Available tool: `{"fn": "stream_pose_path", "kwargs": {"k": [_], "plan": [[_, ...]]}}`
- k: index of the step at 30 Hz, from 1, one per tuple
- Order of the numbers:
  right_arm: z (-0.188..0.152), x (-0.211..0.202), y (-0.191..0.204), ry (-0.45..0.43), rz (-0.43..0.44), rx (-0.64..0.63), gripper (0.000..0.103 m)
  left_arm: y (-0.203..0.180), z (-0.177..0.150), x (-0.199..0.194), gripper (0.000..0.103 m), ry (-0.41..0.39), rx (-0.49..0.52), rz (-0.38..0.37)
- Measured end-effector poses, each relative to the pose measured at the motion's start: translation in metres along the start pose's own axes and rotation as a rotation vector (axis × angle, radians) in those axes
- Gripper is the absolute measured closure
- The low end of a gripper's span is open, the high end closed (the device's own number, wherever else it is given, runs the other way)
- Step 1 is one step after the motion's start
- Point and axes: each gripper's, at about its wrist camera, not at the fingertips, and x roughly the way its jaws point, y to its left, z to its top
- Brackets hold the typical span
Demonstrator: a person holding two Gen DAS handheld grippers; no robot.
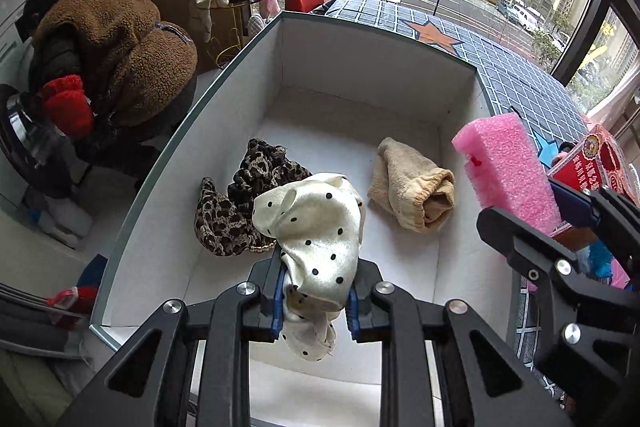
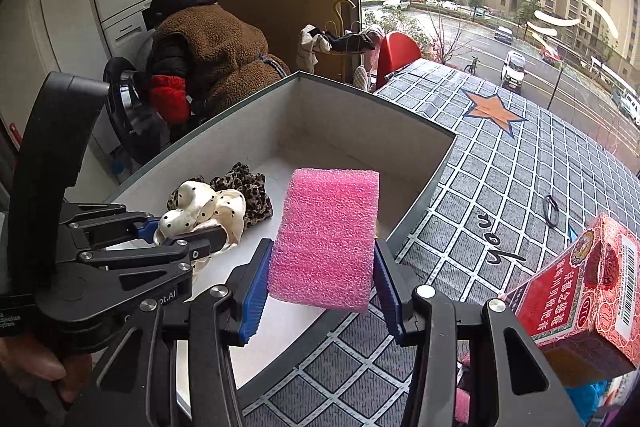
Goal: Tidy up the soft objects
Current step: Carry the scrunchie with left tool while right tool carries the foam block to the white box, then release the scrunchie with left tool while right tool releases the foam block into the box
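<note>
My left gripper is shut on a cream polka-dot scrunchie and holds it above the floor of a white open box. In the box lie a leopard-print scrunchie and a rolled beige sock. My right gripper is shut on a pink foam block and holds it over the box's right wall. The left gripper with the scrunchie shows at the left of the right wrist view. The pink block shows at the right of the left wrist view.
A red printed carton stands at the right on the grey grid-pattern cloth. A black hair tie lies on the cloth. A brown fleece coat hangs out of a washing machine at the back left.
</note>
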Motion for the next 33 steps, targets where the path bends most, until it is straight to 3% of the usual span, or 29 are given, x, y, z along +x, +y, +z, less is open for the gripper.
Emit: {"fn": "stream_pose_path", "kwargs": {"k": [13, 29, 33], "plan": [[0.038, 0.013, 0.001, -0.015, 0.004, 0.017, 0.053, 0.002, 0.001, -0.004, 0.078, 0.003, 0.017, 0.006], [0.060, 0.038, -0.004, 0.021, 0.008, 0.034, 0.053, 0.008, 0.011, 0.006, 0.077, 0.021, 0.001, -0.005], [0.069, 0.045, -0.006, 0.034, 0.003, 0.044, 0.053, 0.008, 0.014, 0.011, 0.073, 0.028, -0.005, -0.004]]}}
